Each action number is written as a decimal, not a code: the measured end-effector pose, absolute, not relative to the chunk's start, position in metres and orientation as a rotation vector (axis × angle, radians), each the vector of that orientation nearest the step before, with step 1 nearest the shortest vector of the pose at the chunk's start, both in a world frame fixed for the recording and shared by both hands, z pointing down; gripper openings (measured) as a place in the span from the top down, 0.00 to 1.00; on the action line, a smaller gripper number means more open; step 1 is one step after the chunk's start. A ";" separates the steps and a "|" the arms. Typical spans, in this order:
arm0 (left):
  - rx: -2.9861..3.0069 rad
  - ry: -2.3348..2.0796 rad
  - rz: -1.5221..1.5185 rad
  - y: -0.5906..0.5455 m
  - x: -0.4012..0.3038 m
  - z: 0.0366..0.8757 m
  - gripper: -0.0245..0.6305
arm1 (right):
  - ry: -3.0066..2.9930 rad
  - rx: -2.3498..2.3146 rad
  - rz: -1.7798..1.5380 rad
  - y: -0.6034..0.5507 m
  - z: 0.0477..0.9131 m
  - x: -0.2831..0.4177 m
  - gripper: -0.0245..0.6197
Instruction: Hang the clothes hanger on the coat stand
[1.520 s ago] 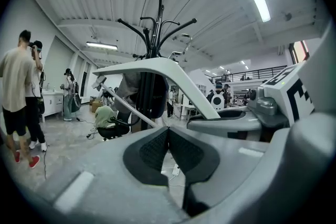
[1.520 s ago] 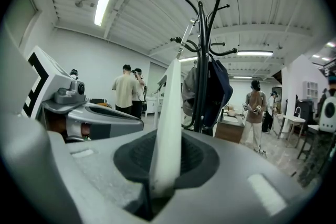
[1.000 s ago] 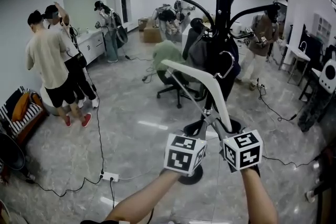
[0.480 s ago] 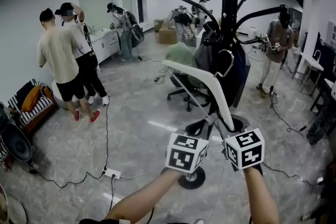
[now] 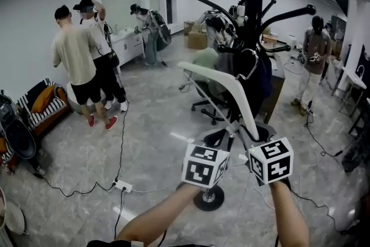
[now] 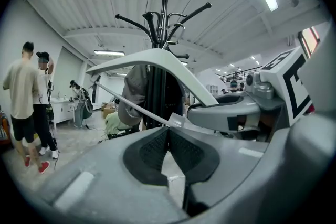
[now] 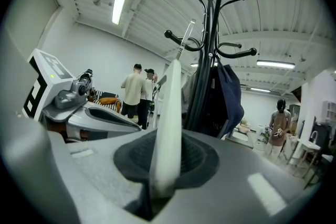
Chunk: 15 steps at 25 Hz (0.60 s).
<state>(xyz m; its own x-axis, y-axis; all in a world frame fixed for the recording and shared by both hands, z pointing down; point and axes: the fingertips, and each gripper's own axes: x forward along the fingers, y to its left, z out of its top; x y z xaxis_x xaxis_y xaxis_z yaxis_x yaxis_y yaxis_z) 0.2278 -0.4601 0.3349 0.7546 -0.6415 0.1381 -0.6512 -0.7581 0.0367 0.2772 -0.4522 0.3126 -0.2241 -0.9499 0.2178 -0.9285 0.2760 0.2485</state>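
A white clothes hanger (image 5: 222,83) is held up in front of the black coat stand (image 5: 250,14), its metal hook (image 5: 250,63) close against the stand's pole, below the curved arms. My left gripper (image 5: 230,132) is shut on the lower end of the hanger's thin crossbar (image 6: 131,105). Beside it, my right gripper (image 5: 250,137) is shut on the end of the hanger's white arm (image 7: 170,107). Dark garments (image 7: 226,97) hang on the stand. In the left gripper view the hanger (image 6: 157,57) spans across the coat stand (image 6: 157,29).
The stand's round base (image 5: 208,198) rests on the grey floor just ahead. An office chair (image 5: 208,98) stands behind it. Two people (image 5: 87,61) stand at left, another person (image 5: 312,55) at right. A cable and power strip (image 5: 120,185) lie on the floor. A striped seat (image 5: 37,110) sits far left.
The view has drifted, so the people at left sit further right in frame. The hanger hook has risen slightly against the stand. Both grips are unchanged.
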 end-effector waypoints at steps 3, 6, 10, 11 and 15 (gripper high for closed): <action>2.856 -1.088 0.168 -0.463 0.232 0.332 0.96 | -2.232 1.686 -0.095 -0.457 0.313 0.282 0.86; 2.842 -1.122 0.162 -0.466 0.234 0.332 0.96 | -2.240 1.663 -0.089 -0.462 0.315 0.286 0.86; 2.824 -1.168 0.155 -0.469 0.234 0.333 0.95 | -2.267 1.629 -0.097 -0.470 0.315 0.286 0.86; 2.821 -1.179 0.153 -0.470 0.235 0.333 0.96 | -2.271 1.621 -0.103 -0.472 0.315 0.287 0.86; 2.801 -1.227 0.150 -0.478 0.234 0.331 0.96 | -2.289 1.593 -0.107 -0.483 0.314 0.290 0.86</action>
<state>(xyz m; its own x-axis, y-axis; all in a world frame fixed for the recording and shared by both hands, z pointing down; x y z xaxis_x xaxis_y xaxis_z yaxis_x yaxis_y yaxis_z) 0.2343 -0.4778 0.3311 0.6743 -0.7284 0.1212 -0.7362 -0.6759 0.0338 0.2903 -0.4827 0.3137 -0.3070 -0.9211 0.2396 -0.8948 0.3651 0.2571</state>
